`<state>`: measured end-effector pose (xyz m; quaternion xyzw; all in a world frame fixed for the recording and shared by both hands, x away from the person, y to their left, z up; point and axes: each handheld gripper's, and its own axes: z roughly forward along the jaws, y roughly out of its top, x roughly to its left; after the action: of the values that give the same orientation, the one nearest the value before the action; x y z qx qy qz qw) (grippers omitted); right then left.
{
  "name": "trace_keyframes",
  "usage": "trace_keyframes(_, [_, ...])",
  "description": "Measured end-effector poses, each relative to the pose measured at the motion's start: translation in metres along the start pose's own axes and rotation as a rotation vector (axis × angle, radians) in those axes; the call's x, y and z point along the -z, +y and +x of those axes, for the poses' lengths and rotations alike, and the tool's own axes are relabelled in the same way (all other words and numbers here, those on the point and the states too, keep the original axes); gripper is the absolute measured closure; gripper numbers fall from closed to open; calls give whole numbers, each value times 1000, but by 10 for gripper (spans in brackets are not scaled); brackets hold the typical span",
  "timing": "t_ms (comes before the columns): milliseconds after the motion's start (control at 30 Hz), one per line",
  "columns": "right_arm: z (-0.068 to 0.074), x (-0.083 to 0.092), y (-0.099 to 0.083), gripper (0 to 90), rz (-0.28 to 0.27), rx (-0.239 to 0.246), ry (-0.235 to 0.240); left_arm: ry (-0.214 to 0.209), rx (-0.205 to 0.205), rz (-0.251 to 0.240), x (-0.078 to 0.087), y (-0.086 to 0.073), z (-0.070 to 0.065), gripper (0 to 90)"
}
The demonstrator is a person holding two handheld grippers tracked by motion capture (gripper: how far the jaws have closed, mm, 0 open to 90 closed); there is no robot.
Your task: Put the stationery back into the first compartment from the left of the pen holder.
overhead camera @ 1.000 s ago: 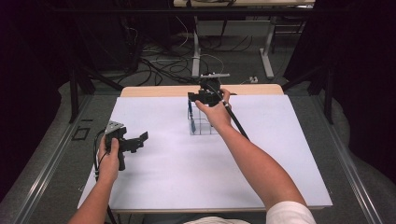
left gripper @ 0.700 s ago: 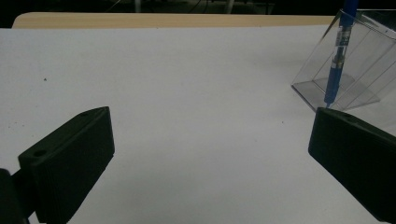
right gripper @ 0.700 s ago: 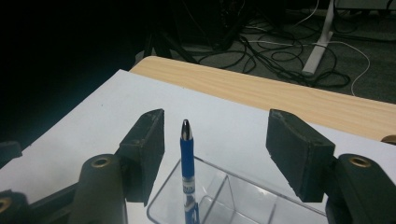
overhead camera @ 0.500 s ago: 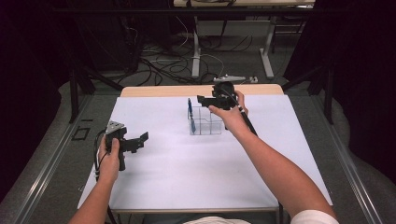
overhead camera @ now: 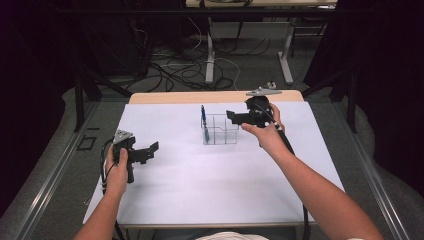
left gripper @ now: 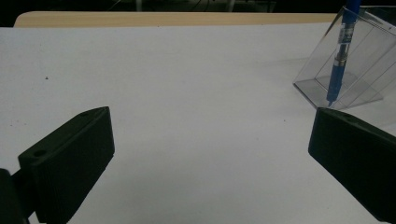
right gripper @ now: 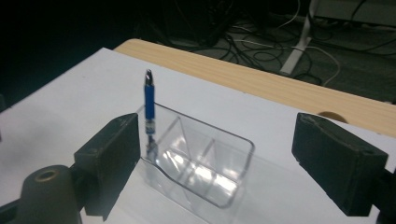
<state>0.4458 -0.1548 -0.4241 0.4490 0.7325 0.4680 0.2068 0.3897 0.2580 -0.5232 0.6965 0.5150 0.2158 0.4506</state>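
Both tongs stand wide and empty: the right gripper [overhead camera: 234, 117], its jaws having just been opening, hangs just right of the clear box [overhead camera: 220, 130] near the table's [overhead camera: 210, 200] far edge, where a blue pen [overhead camera: 204, 120] stands upright in the left compartment, while the left gripper [overhead camera: 150, 150] hovers well apart at the near left.

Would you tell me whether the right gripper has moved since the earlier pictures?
Yes. The right gripper has drawn away to the right of the clear organizer, its jaws having just been opening, nothing between them.

Blue pen [right gripper: 149, 101], clear organiser [right gripper: 201, 163], black claws, white table [overhead camera: 200, 170]
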Motion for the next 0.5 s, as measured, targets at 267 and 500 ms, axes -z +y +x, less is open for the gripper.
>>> trace_keyframes(267, [-23, 23, -27, 115, 11, -12, -43, 1, 0, 3, 0, 0, -1, 4])
trace_keyframes(500, [-44, 37, -55, 91, 25, -52, -83, 5, 1, 1, 0, -1, -1, 4])
